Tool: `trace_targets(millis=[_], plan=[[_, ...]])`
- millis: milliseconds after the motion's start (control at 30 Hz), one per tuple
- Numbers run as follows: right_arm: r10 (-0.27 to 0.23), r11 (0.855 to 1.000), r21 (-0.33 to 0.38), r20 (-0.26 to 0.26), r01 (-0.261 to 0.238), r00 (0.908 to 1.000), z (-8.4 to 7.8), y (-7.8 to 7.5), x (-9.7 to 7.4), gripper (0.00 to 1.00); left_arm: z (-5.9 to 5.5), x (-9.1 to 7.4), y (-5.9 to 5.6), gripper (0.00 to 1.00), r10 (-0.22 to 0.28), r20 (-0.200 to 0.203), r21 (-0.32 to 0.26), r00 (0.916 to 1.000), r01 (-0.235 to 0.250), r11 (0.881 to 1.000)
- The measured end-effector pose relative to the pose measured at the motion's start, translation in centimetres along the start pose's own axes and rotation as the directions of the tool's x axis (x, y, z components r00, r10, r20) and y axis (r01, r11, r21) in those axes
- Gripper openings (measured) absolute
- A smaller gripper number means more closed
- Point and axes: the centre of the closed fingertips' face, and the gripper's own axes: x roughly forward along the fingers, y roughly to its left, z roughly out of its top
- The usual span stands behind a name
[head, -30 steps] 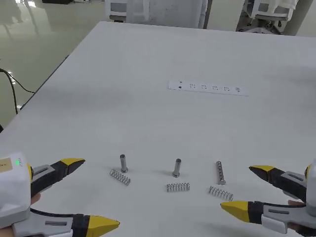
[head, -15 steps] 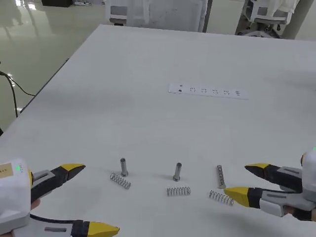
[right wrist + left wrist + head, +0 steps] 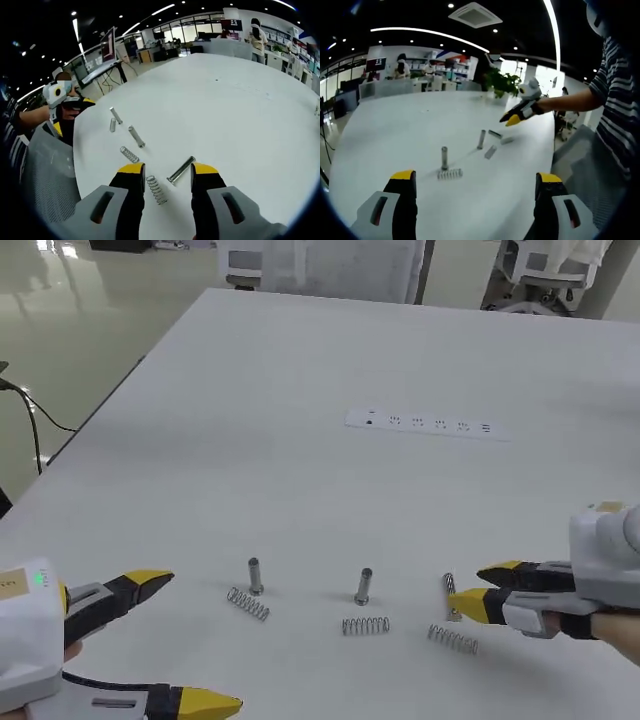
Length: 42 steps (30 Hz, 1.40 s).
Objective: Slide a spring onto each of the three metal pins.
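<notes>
The yellow-tipped left gripper (image 3: 200, 640) is being held wide open and empty, well aside, likely waiting. The yellow-tipped right gripper (image 3: 472, 588), partly open and empty, is being aimed at the lying grey metal pin (image 3: 181, 170) just ahead, seemingly for gripping; the small coiled wire spring (image 3: 156, 190) is lying beside.

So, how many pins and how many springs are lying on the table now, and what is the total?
pins: 3
springs: 3
total: 6
</notes>
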Motion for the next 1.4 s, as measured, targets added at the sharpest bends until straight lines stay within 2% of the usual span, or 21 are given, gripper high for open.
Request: trace_targets(millis=[233,500,600,933,1100,1267,1367,1400], plan=[[-0.016,0.998,0.058,-0.046,0.019,0.9988,-0.1,-0.6,0.8,0.31,0.0,-0.1,0.1,0.96,0.003,-0.003,-0.001,1.0000,-0.003,1.000],[-0.034,0.989,0.144,-0.062,0.043,0.9975,-0.6,-1.0,1.6,0.29,-0.3,-0.1,-0.2,0.95,-0.001,-0.014,0.008,0.9999,0.001,1.000],[-0.048,0.989,0.135,-0.092,0.060,0.9946,-1.0,-1.2,2.0,0.28,-0.4,-0.1,-0.2,0.95,0.000,-0.016,0.008,0.9999,0.000,1.000],[-0.077,0.983,0.154,-0.121,0.095,0.9897,-0.9,-2.1,2.5,0.24,-0.4,-0.1,-0.2,0.95,0.004,-0.013,0.004,0.9999,-0.004,1.000],[-0.100,0.978,0.168,-0.162,0.127,0.9817,-1.3,-2.6,3.1,0.19,-0.4,0.0,-0.2,0.95,0.004,-0.010,0.003,0.9999,-0.004,1.000],[-0.097,0.975,0.181,-0.179,0.130,0.9791,-1.5,-2.5,3.6,0.16,-0.5,-0.1,-0.3,0.95,0.004,-0.009,-0.001,1.0000,-0.004,1.000],[-0.113,0.977,0.154,-0.203,0.145,0.9728,-1.7,-2.6,3.9,0.15,-0.6,-0.2,-0.2,0.95,0.004,-0.006,-0.009,1.0000,-0.004,1.000],[-0.120,0.981,0.121,-0.215,0.148,0.9691,-1.9,-2.6,4.0,0.14,-0.6,-0.2,-0.2,0.95,0.003,-0.008,-0.011,1.0000,-0.003,1.000]])
